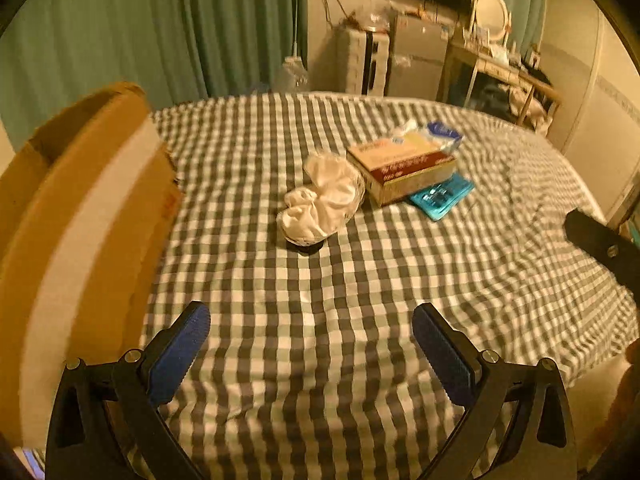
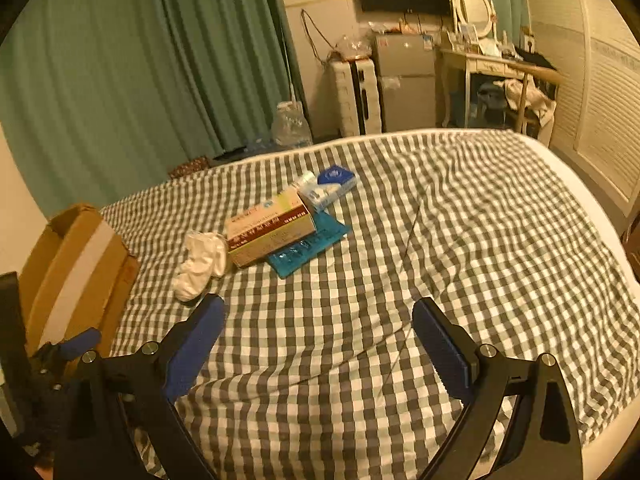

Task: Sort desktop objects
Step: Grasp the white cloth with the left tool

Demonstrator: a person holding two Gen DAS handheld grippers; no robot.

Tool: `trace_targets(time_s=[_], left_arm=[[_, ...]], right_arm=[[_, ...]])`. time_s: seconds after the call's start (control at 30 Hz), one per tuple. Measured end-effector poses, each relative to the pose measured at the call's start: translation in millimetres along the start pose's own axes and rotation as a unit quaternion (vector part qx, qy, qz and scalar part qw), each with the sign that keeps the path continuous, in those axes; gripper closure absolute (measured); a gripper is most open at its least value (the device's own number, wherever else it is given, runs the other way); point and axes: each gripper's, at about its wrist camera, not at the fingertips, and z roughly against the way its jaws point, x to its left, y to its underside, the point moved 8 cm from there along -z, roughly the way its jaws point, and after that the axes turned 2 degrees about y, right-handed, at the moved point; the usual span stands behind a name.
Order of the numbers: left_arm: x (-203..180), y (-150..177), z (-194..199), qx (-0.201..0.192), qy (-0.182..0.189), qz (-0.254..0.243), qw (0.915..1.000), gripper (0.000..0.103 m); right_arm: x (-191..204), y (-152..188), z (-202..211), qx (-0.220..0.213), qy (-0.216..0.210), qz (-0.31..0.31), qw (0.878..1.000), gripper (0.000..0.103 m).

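Left gripper (image 1: 312, 320) and right gripper (image 2: 318, 316) – both spread wide, holding nothing, over checkered bedspread (image 2: 480, 240). Mid-bed cluster: one white crumpled cloth (image 1: 320, 196), one tissue box (image 1: 400, 168) atop one teal blister pack (image 1: 442, 196), one blue-white packet (image 1: 440, 136) behind. One cardboard box (image 1: 80, 220) – far left.

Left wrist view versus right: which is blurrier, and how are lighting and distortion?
Left wrist view: motion-smeared, worst on the cardboard box and the checked cloth's far edge; print on the tissue box unreadable. Right wrist view: sharper, the tissue box edges crisp. Both: dim yellow indoor light, soft shadows, no glare, strong fisheye bowing with dark corners.
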Motion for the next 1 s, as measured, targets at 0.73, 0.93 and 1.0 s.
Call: trace_targets(time_s=[0.73,0.93,1.0], left_arm=[[10,-73,-101,-0.047,-0.021,-0.089,0.9947,0.02],[19,-77,-107,-0.037,0.025,-0.043,0.9981,0.089],[31,-83,-105,-0.044,0.033,-0.016,0.9984,0.089]], right_arm=[[17,-25,-112,0.048,-0.004,0.067,0.997,0.008],[25,-32,-119,0.025,0.002,0.084,0.996,0.008],[28,-33,-123,0.03,-0.001,0.08,0.996,0.008]])
